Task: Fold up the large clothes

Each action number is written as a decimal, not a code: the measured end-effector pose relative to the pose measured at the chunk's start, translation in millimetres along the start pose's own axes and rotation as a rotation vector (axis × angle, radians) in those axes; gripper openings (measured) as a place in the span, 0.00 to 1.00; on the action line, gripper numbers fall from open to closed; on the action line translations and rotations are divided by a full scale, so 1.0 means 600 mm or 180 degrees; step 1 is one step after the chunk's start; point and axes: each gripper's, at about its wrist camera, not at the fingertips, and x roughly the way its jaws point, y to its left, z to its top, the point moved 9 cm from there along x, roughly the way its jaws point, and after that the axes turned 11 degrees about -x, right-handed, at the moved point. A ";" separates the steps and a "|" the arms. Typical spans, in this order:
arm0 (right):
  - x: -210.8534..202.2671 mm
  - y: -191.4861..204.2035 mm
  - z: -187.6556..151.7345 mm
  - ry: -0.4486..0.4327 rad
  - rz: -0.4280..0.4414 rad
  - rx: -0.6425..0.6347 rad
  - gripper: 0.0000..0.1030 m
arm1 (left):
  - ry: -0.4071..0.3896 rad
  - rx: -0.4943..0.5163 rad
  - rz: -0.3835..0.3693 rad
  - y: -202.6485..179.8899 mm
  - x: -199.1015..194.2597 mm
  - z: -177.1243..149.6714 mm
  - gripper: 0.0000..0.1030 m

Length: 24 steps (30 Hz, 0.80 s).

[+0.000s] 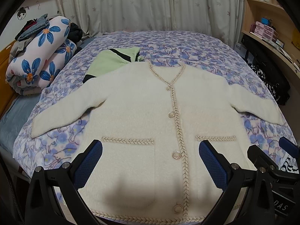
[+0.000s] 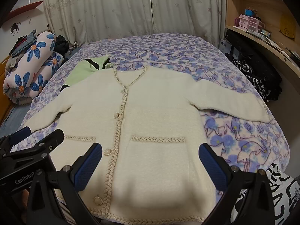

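A cream fuzzy cardigan (image 1: 142,112) with braided trim and pearl buttons lies flat and face up on the bed, sleeves spread to both sides; it also shows in the right wrist view (image 2: 159,116). My left gripper (image 1: 150,150) is open and empty, hovering above the cardigan's lower front between the two pockets. My right gripper (image 2: 150,151) is open and empty above the right pocket. The right gripper (image 1: 270,150) shows at the left view's right edge; the left gripper (image 2: 35,138) shows at the right view's left edge.
The bed carries a purple cat-print blanket (image 1: 187,45). A green garment (image 1: 112,60) lies partly under the cardigan's left shoulder. A rolled flowered quilt (image 1: 41,56) with clothes on top sits at the left. Curtains hang behind; wooden shelves (image 2: 262,37) stand right.
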 end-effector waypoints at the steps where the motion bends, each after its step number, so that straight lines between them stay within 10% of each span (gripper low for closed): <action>1: 0.000 0.000 -0.001 0.0000 0.0002 0.0002 1.00 | 0.0002 0.0000 -0.0002 0.000 0.001 0.000 0.99; 24: -0.004 -0.016 0.020 -0.0079 -0.0146 -0.0102 1.00 | -0.0106 0.0097 -0.0120 -0.027 0.023 0.054 0.99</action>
